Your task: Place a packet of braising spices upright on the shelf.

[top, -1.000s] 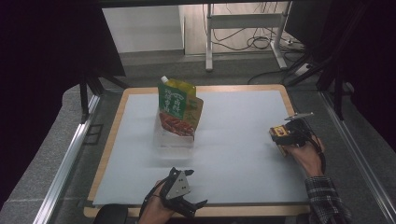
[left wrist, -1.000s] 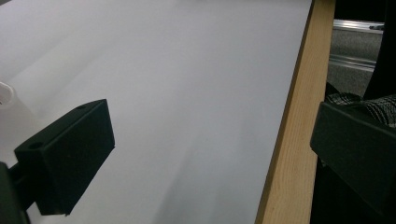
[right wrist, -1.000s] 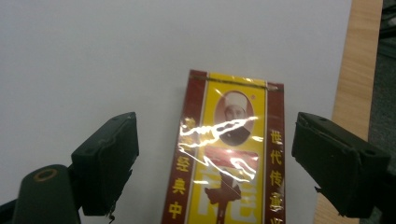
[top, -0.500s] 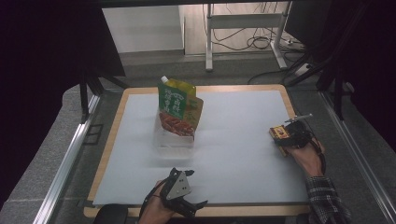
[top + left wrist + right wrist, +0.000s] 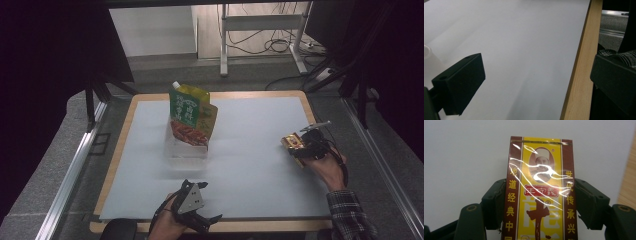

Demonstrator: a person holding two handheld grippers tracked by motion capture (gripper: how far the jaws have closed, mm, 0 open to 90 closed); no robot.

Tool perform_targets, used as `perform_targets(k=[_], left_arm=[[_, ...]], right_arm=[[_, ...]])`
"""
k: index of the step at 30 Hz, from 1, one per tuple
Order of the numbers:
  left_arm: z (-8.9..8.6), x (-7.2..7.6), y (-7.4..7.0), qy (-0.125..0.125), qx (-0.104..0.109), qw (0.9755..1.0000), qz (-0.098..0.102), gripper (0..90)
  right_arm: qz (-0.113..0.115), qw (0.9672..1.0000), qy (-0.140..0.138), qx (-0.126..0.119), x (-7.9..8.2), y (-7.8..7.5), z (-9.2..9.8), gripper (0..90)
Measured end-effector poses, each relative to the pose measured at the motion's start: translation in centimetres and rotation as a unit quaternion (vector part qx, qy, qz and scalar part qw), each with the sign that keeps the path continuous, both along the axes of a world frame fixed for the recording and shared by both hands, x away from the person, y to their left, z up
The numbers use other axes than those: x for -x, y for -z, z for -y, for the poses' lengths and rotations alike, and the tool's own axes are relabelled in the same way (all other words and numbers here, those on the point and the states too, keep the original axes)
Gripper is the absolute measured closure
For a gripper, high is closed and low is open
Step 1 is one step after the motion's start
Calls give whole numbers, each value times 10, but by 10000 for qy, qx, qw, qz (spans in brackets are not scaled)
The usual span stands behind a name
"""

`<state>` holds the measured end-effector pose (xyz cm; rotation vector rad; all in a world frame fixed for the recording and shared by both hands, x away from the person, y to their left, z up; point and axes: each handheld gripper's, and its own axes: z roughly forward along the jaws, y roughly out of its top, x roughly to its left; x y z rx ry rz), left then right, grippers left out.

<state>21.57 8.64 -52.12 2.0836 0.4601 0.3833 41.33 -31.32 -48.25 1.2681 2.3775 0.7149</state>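
Right gripper view: right gripper (image 5: 540,202) jaws just been closing, now clamping box (image 5: 539,185) by narrow sides, low over mat (image 5: 250,150) at right. Glossy wrap risking slip, twist. Left gripper (image 5: 536,82) released, idling.

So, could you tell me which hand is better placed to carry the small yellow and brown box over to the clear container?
The right. The right gripper has its jaws pressed against both sides of the box, while the left gripper hangs open over the table's near edge, well away from it.
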Motion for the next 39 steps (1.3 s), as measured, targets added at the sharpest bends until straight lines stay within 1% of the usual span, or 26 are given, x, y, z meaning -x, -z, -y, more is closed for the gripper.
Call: perform_targets(k=[3,6,9,13,16,20,24,26,28,30,31,33,34,36,39], left_arm=[[0,0,0,-5,4,10000,-1,0],[-1,0,0,-19,18,10000,-11,0],[-1,0,0,-14,8,10000,-5,0],[0,0,0,-2,-8,10000,-6,0],[0,0,0,4,-11,10000,-1,0],[0,0,0,3,-29,10000,-2,0],[1,0,0,26,-41,10000,-5,0],[1,0,1,24,-52,10000,-8,0],[0,0,1,20,-58,10000,-4,0],[1,0,1,26,-71,10000,6,0],[1,0,1,26,-79,10000,8,0],[1,0,1,55,-120,9999,15,0],[2,0,1,63,-135,9999,20,0],[2,0,2,76,-146,9999,16,0],[2,1,2,82,-151,9999,20,0]], right_arm=[[36,9994,-323,69,7,-2,-12,315],[17,9985,-555,5,12,-4,-23,315],[-48,9971,-751,-84,17,-3,-32,315],[-210,9952,-955,-77,23,4,-42,317],[-274,9944,-1023,42,24,11,-45,317],[-355,9937,-1054,104,23,13,-46,308],[-482,9940,-976,59,20,10,-45,237],[-536,9941,-941,96,18,7,-46,225],[-654,9939,-873,167,14,5,-50,198],[-827,9919,-922,286,11,5,-54,173],[-930,9900,-979,404,10,5,-57,167],[-1076,9874,-990,603,6,7,-62,169],[-1104,9864,-1012,674,4,8,-65,173],[-1131,9852,-1053,737,0,9,-68,195],[-1195,9824,-1126,892,-5,9,-74,223]])
